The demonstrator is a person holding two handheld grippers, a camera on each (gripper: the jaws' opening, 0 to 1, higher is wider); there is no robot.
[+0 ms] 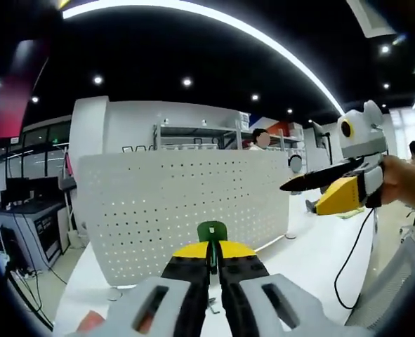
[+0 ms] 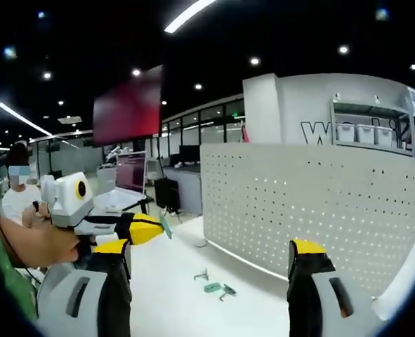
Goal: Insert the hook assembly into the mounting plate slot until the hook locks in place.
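Observation:
My left gripper (image 1: 213, 254) is shut on a small green hook piece (image 1: 212, 231) that sticks up between its yellow-tipped jaws. It faces the white perforated mounting plate (image 1: 186, 203), which stands upright on the white table (image 1: 305, 260). The hook is still short of the plate. My right gripper (image 1: 302, 199) comes in from the right, held by a hand. In the right gripper view my right gripper (image 2: 208, 256) is open with nothing between its jaws. There the left gripper (image 2: 161, 226) appears at the left with the green piece at its tip, and the mounting plate (image 2: 319, 203) stands to the right.
Loose hook parts (image 2: 213, 286), one green, lie on the table (image 2: 172, 309) in front of the plate. A black cable (image 1: 351, 260) hangs from the right gripper. Desks with monitors (image 1: 24, 203) stand at the left. A person (image 2: 16, 193) sits behind the left gripper.

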